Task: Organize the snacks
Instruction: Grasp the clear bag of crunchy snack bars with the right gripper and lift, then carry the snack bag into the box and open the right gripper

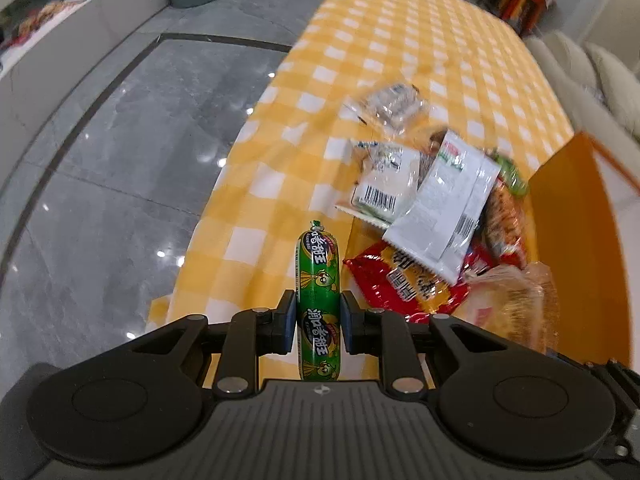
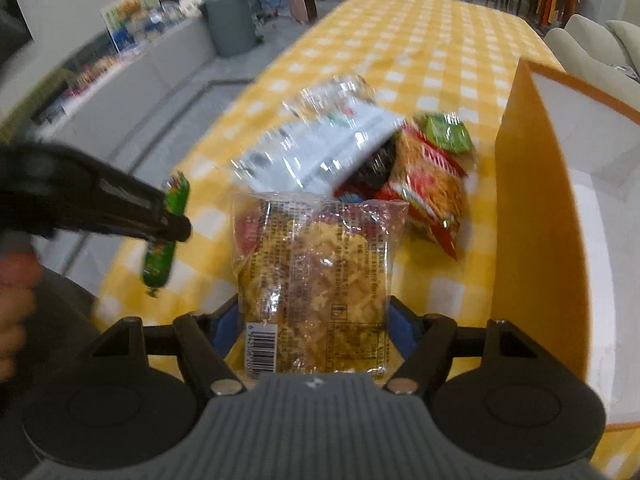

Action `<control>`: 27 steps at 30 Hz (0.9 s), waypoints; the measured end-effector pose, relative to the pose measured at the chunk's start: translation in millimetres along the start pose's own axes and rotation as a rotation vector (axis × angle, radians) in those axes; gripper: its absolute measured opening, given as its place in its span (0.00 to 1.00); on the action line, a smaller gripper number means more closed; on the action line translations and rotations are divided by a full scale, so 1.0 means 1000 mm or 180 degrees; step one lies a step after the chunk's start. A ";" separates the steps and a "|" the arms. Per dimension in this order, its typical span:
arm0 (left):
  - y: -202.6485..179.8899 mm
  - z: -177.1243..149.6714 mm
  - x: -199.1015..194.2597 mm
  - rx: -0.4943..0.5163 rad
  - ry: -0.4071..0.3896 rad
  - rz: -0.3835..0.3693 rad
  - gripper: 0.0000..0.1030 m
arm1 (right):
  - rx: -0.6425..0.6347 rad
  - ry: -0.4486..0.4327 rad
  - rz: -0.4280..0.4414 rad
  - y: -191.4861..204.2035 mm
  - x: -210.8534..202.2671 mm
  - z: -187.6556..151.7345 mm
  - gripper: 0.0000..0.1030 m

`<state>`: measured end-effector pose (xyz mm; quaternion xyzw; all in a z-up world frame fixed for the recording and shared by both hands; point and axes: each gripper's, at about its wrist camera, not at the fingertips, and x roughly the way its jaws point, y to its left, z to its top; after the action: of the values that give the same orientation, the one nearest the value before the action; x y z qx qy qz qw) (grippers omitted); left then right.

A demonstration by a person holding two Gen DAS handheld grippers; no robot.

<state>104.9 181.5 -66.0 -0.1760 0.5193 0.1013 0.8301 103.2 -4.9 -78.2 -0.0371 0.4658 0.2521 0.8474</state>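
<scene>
My left gripper [image 1: 318, 304] is shut on a green sausage stick [image 1: 318, 272], held upright over the table's near left edge. The right wrist view shows that gripper [image 2: 176, 224] and the sausage [image 2: 160, 264] from the side. My right gripper [image 2: 314, 312] is shut on a clear packet of yellow crisps [image 2: 316, 264], with the blue pads [image 2: 224, 328] pressed against both its sides. A pile of snack packets lies just beyond: a white one [image 1: 444, 208], a red and yellow one [image 1: 404, 280], and a red noodle-snack bag [image 2: 428, 184]. An orange box [image 2: 536, 240] with a white inside stands open to the right.
A yellow and white checked cloth [image 1: 400, 40] covers the long table. A clear wrapped packet [image 1: 388, 108] lies apart, farther along it. Grey tiled floor [image 1: 100, 160] and a grey bin [image 2: 232, 20] are to the left, pale sofas [image 2: 592, 40] to the right. A person's hand [image 2: 16, 304] shows at the left.
</scene>
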 end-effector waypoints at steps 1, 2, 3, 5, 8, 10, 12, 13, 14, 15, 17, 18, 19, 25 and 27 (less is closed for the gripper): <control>0.004 0.001 -0.005 -0.0079 -0.0013 -0.0081 0.24 | 0.0017 -0.0053 0.0056 0.000 -0.009 0.003 0.69; 0.005 0.002 -0.009 -0.0142 -0.0025 -0.0138 0.24 | 0.0016 -0.0096 0.0095 0.000 -0.018 0.006 0.69; 0.006 0.003 -0.016 -0.0176 -0.0044 -0.0181 0.24 | 0.0017 -0.0139 0.0120 -0.001 -0.026 0.010 0.69; 0.000 0.005 -0.029 -0.0136 -0.0091 -0.0217 0.24 | 0.0086 -0.0267 0.0171 -0.007 -0.047 0.017 0.70; -0.014 0.008 -0.049 -0.0116 -0.0130 -0.0313 0.24 | 0.0278 -0.0468 0.0334 -0.025 -0.079 0.027 0.70; -0.028 0.011 -0.060 -0.0072 -0.0136 -0.0416 0.24 | 0.0446 -0.0601 0.0504 -0.045 -0.098 0.033 0.70; -0.045 0.012 -0.070 0.0019 -0.0144 -0.0467 0.24 | 0.0604 -0.0734 0.0535 -0.067 -0.113 0.036 0.70; -0.056 0.013 -0.074 0.0071 -0.0129 -0.0474 0.24 | 0.0669 -0.0781 0.0489 -0.078 -0.118 0.038 0.70; -0.066 0.013 -0.077 0.0116 -0.0114 -0.0487 0.24 | 0.0727 -0.0820 0.0432 -0.088 -0.123 0.037 0.70; -0.077 0.014 -0.079 0.0160 -0.0108 -0.0514 0.24 | 0.0810 -0.0868 0.0361 -0.103 -0.128 0.036 0.70; -0.097 0.013 -0.080 0.0232 -0.0094 -0.0548 0.24 | 0.0946 -0.0908 0.0289 -0.128 -0.132 0.033 0.70; -0.107 0.013 -0.078 0.0263 -0.0076 -0.0560 0.24 | 0.1009 -0.0901 0.0241 -0.141 -0.134 0.030 0.70; -0.119 0.013 -0.074 0.0291 -0.0029 -0.0557 0.24 | 0.1061 -0.0864 0.0172 -0.152 -0.132 0.028 0.70; -0.165 0.008 -0.056 0.0334 0.0129 -0.0682 0.24 | 0.1258 -0.0388 -0.0048 -0.192 -0.102 0.009 0.70; -0.169 0.003 -0.050 0.0253 0.0181 -0.0702 0.24 | 0.1320 -0.0210 0.0049 -0.198 -0.085 0.004 0.70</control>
<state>145.2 28.7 11.5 -0.2018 0.5238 -0.0164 0.8274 160.1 -209.1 -40.9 0.1501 0.4800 0.1584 0.8497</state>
